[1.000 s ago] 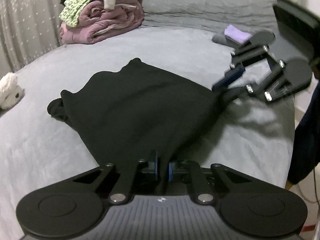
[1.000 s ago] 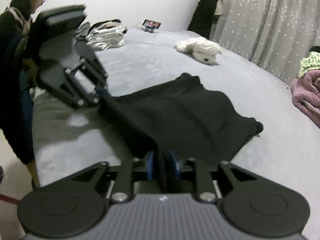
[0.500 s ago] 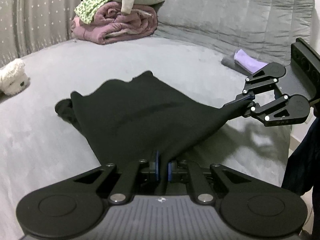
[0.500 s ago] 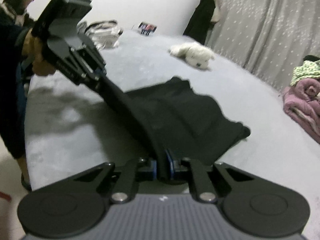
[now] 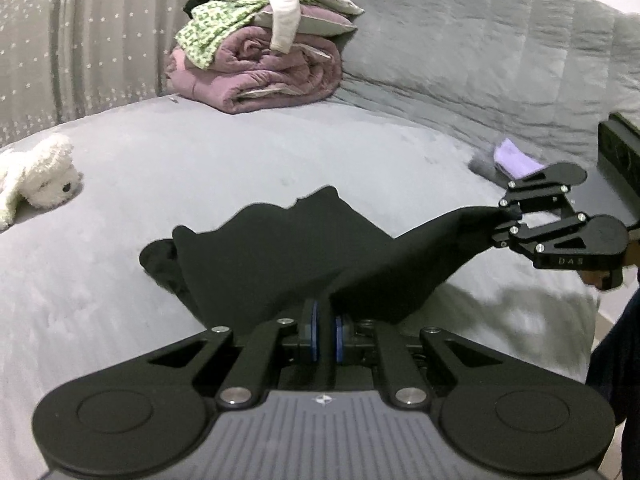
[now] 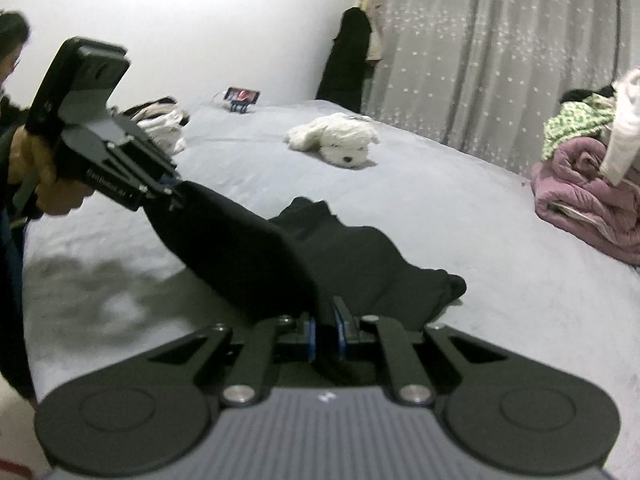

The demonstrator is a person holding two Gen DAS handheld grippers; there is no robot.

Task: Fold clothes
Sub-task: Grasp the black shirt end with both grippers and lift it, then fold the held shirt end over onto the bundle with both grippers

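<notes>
Both grippers, left gripper (image 5: pixel 325 334) and right gripper (image 6: pixel 327 336), pinch the black garment (image 5: pixel 304 252) above the bed (image 5: pixel 200 168); we judge uneven tension could slip one corner free.

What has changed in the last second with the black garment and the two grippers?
Both grippers rose, lifting the near edge of the black garment off the bed. The left gripper and right gripper stayed shut on it throughout. Its far end still lies on the bed; the plush dog did not move.
</notes>
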